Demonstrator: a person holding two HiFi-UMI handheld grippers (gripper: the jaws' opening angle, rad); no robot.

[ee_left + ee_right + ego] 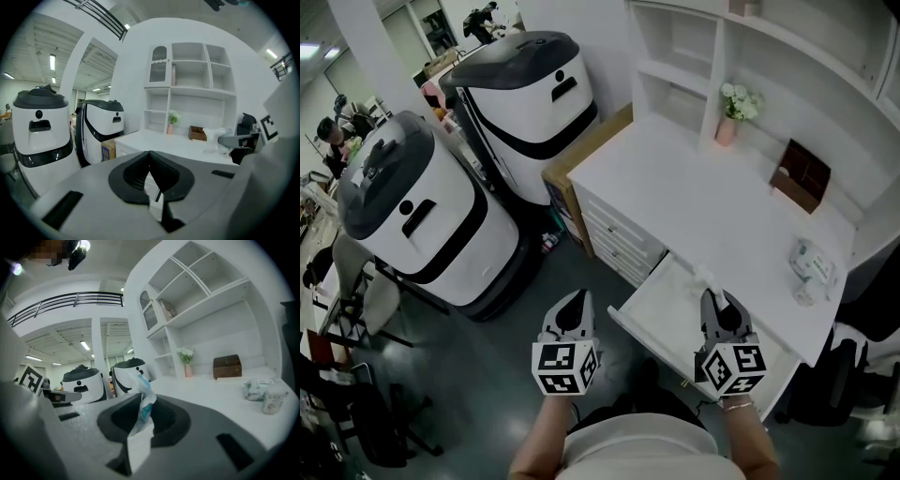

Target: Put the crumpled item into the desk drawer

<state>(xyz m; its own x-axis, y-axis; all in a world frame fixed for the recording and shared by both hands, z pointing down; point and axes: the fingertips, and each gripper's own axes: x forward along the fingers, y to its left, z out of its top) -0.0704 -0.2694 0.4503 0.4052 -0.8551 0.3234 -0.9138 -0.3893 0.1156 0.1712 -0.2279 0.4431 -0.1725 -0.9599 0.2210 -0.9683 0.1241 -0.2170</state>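
The crumpled item (703, 276), a white wad with a bit of blue, is pinched in my right gripper (719, 298) and sticks up past the tips. It hangs above the pulled-out white drawer (661, 314) at the front of the white desk (694, 192). In the right gripper view the crumpled item (144, 401) stands upright, with my right gripper (143, 420) shut on it. My left gripper (575, 302) is held left of the drawer over the dark floor. In the left gripper view my left gripper (151, 164) has its tips together and holds nothing.
Two large white and black machines (412, 216) (530, 94) stand left of the desk, with a cardboard box (567, 169) against its side. On the desk are a flower vase (729, 112), a brown box (802, 173) and a tissue pack (814, 262). A dark chair (839, 375) is at right.
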